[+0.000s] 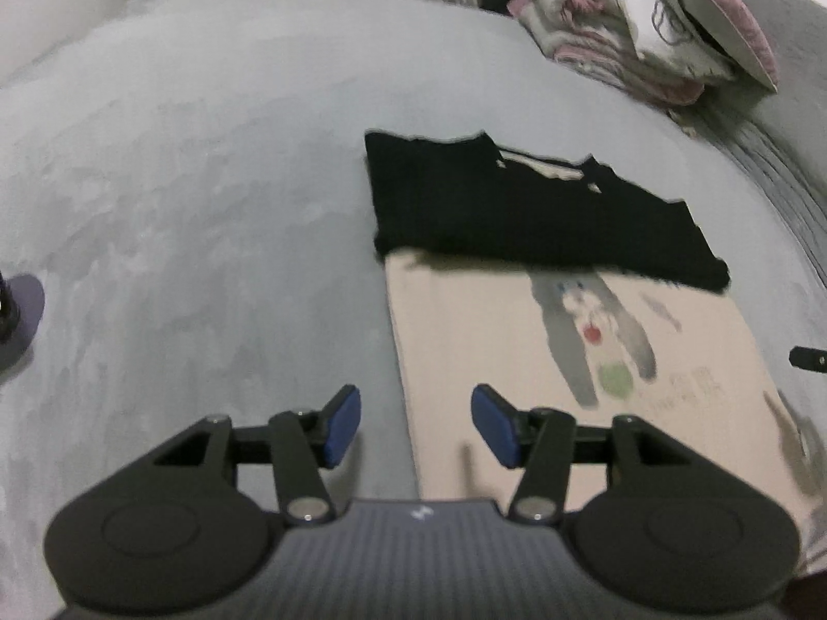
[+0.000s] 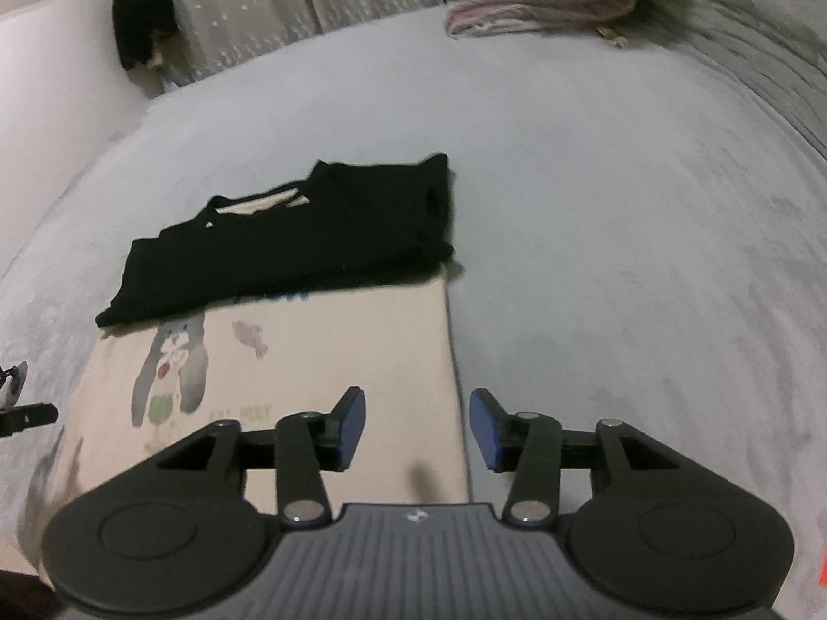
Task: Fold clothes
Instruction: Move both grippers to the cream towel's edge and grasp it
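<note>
A cream T-shirt (image 1: 542, 377) with black sleeves and collar is lying flat on a grey bed (image 1: 207, 206), its upper part already folded down so that the black band (image 1: 517, 212) is sitting across the top of the cream panel. A cartoon rabbit print (image 1: 594, 330) is showing on the cream panel, with small lettering below it too blurred to read.

The left gripper (image 1: 416, 426) is hovering over the near left edge of the garment, its 2 blue pads (image 1: 341, 426) standing moderately apart with nothing between them; one pad is hanging over the bedcover and the other over the cream cloth. The right gripper (image 2: 417, 426) is hovering over the near right edge of the same T-shirt (image 2: 310, 361), its blue pads (image 2: 351, 426) likewise parted and gripping nothing, one over the cloth and one over the bed (image 2: 620, 258). Neither gripper is touching the shirt, as far as the views show.

A stack of folded pink and white bedding (image 1: 646, 26) is sitting at the far corner of the bed, well apart from the shirt. A dark plush item (image 2: 144, 26) is hanging against a pale patterned curtain (image 2: 248, 5) beyond the bed's far edge.
</note>
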The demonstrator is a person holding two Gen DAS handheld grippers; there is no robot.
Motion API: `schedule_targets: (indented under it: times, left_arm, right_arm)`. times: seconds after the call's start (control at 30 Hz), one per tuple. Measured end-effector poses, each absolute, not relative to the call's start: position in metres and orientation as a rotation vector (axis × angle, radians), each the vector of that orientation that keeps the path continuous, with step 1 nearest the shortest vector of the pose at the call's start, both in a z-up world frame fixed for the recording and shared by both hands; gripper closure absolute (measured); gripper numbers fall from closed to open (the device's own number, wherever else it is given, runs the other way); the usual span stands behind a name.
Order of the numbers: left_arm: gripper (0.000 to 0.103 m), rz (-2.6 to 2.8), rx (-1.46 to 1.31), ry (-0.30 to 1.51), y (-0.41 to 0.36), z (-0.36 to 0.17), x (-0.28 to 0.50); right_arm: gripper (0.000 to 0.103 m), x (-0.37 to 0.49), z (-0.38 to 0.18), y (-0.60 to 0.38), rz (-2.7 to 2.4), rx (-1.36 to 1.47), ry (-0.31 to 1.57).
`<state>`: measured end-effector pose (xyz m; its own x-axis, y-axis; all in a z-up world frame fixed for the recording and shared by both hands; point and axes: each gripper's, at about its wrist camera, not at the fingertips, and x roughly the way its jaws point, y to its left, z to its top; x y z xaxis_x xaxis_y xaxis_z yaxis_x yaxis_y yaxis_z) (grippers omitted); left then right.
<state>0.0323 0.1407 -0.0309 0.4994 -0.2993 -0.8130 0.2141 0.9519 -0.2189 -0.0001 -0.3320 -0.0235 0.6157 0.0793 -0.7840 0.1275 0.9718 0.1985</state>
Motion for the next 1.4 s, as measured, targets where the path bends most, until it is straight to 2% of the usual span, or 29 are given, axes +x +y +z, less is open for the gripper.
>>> schedule_targets:
  times: [0.1,0.17,0.57,0.87,0.93,1.17,1.37,1.4]
  left_arm:
    - [0.051,-0.340,-0.108,1.040,0.142,-0.029,0.021]
    - [0.051,-0.359,-0.118,1.065,0.143,-0.029,0.013]
    - [0.053,-0.445,-0.176,1.150,0.151,-0.048,-0.043]
    - [0.056,-0.465,-0.237,1.141,0.161,-0.060,-0.068]
    - [0.056,-0.471,-0.235,1.140,0.160,-0.060,-0.072]
    - [0.057,-0.525,-0.219,1.138,0.155,-0.064,-0.081]
    - [0.060,-0.560,-0.220,1.138,0.156,-0.065,-0.083]
    - [0.064,-0.565,-0.222,1.140,0.156,-0.066,-0.083]
  right_arm:
    - [0.049,-0.014,-0.021,-0.337,-0.022,0.265,0.944]
    - [0.048,-0.023,-0.020,-0.340,-0.018,0.283,0.965]
    - [0.048,-0.078,-0.037,-0.350,-0.002,0.331,1.009]
    - [0.049,-0.095,-0.062,-0.345,0.030,0.343,1.028]
    - [0.051,-0.099,-0.067,-0.343,0.030,0.338,1.026]
    - [0.067,-0.103,-0.071,-0.346,0.039,0.353,1.029]
    - [0.081,-0.103,-0.075,-0.355,0.054,0.435,1.039]
    - [0.084,-0.103,-0.076,-0.354,0.056,0.443,1.040]
